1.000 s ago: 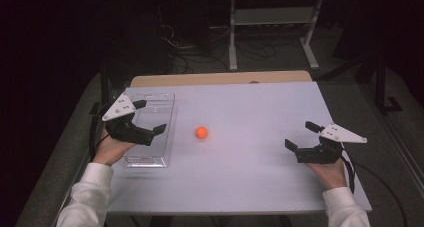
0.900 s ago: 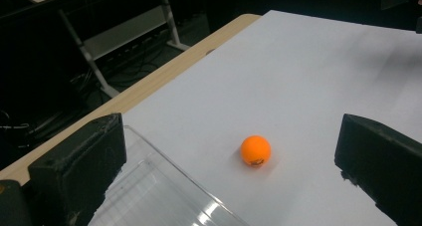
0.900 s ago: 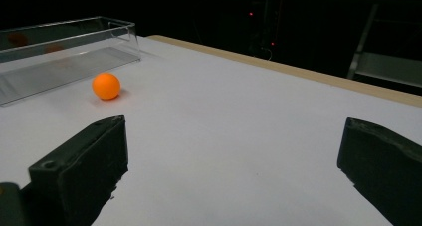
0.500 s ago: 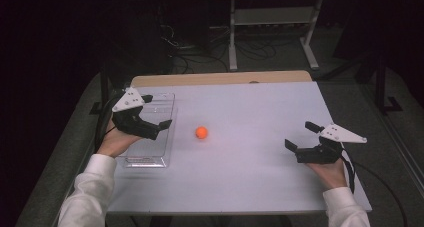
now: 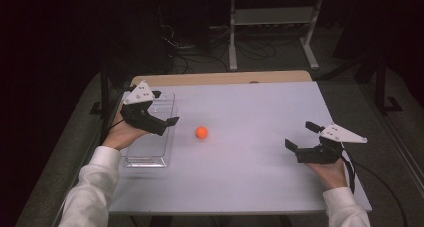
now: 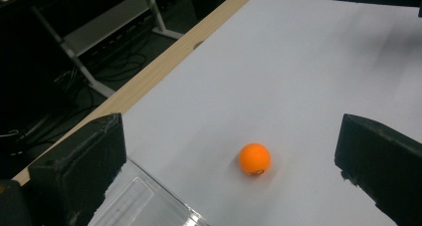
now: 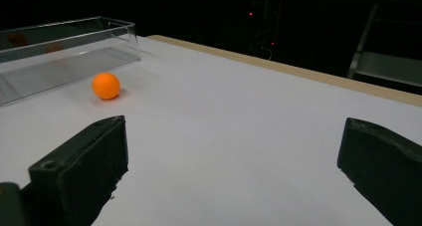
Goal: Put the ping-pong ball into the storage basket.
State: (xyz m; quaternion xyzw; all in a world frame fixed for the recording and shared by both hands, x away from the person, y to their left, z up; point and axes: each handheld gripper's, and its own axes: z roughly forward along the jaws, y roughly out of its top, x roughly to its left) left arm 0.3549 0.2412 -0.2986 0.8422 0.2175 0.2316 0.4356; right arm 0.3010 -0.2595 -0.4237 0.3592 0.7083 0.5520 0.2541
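Dark floor and shadow swallow most of the room behind the white table (image 5: 250, 177); a metal shelf frame (image 5: 270, 22) and loose cables (image 5: 190, 42) can just be made out there, their details lost in the gloom. One orange ball (image 5: 201, 132) lies on the bare tabletop, left of centre, just beside the long side of one clear plastic tray (image 5: 150, 152) and not touching it. Part of the tray is covered by the left gripper (image 5: 160, 118), which hangs over it with jaws spread wide and nothing between them; in the left gripper view the ball (image 6: 254, 159) sits on the table between and beyond the two jaws, and the tray's corner (image 6: 149, 206) is cut off at the bottom edge. One right gripper (image 5: 300, 137) rests near the table's right side, well apart from the ball, jaws likewise wide and empty. Its own view shows the ball (image 7: 106, 85) far off beside the tray (image 7: 64, 61), whose left end runs out of frame. Two white sleeves (image 5: 95, 187) enter from below.
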